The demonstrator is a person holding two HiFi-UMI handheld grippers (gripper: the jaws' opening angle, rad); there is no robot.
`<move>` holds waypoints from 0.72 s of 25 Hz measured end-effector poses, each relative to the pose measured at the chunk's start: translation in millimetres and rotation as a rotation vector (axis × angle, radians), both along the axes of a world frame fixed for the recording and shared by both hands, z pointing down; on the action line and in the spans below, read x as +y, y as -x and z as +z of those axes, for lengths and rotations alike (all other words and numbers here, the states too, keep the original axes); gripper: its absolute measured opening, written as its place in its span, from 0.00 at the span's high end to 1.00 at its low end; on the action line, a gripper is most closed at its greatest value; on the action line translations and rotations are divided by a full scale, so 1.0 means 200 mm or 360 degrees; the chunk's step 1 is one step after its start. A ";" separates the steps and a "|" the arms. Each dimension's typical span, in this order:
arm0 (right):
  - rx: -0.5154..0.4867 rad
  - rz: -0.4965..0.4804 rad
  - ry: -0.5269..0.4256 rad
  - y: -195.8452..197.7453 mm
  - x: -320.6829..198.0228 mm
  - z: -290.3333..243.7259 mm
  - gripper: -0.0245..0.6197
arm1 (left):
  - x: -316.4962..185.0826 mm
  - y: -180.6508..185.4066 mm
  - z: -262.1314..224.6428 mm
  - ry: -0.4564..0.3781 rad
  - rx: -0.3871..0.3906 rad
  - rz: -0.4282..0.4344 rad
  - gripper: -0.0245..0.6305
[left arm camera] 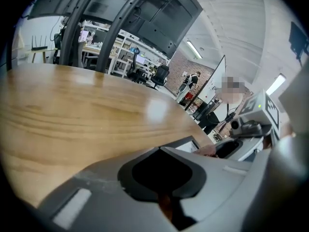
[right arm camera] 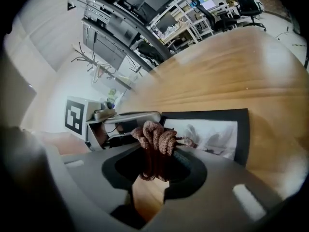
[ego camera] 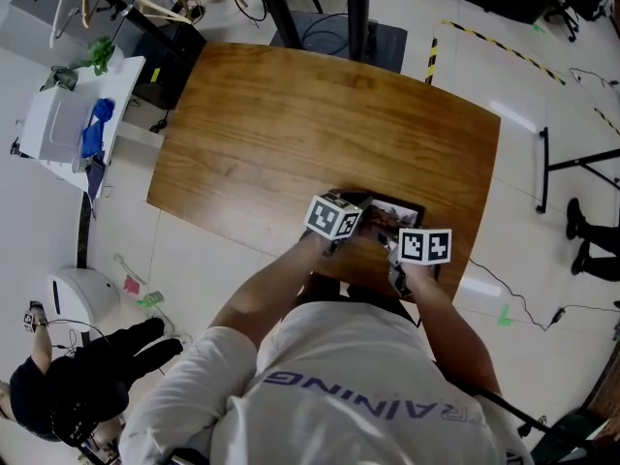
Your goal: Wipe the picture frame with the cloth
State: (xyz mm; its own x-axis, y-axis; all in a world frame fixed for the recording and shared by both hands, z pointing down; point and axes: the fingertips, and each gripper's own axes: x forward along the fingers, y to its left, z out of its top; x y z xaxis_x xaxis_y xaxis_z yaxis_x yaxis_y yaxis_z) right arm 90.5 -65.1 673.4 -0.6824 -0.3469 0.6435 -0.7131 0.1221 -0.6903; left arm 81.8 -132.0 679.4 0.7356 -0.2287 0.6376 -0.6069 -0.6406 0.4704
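Jaws status: my right gripper (right arm camera: 153,170) pinches the cloth (right arm camera: 155,138); my left gripper (left arm camera: 163,197) has them pressed together, empty.
Picture frame (right arm camera: 243,129) lies flat on the surface (right arm camera: 231,71) ahead; I should press the cloth down and stroke evenly.

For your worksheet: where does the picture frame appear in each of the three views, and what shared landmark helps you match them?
Head view: the picture frame lies at the table's near edge, right of centre.
Left gripper view: only a corner of it shows, low and right of centre, just past the jaws.
Right gripper view: it lies flat at centre right, behind the cloth.
Shared landmark: the wooden table beneath it.
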 end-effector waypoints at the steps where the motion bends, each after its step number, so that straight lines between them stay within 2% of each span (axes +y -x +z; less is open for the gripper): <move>1: 0.0001 0.0008 0.0003 -0.01 0.00 0.00 0.77 | 0.00 0.00 0.00 -0.0005 0.0000 0.0001 0.95; 18: 0.0131 0.0229 0.0006 -0.41 0.10 0.02 0.77 | 0.00 0.00 0.00 -0.0059 -0.0019 0.0050 0.95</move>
State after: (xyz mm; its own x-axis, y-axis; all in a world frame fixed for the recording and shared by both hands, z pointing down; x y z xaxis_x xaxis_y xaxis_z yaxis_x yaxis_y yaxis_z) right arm 172.2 -44.8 677.7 -0.5708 -0.4349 0.6965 -0.7772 0.0124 -0.6291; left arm 81.6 -131.4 679.6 0.7352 -0.2293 0.6379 -0.5916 -0.6765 0.4386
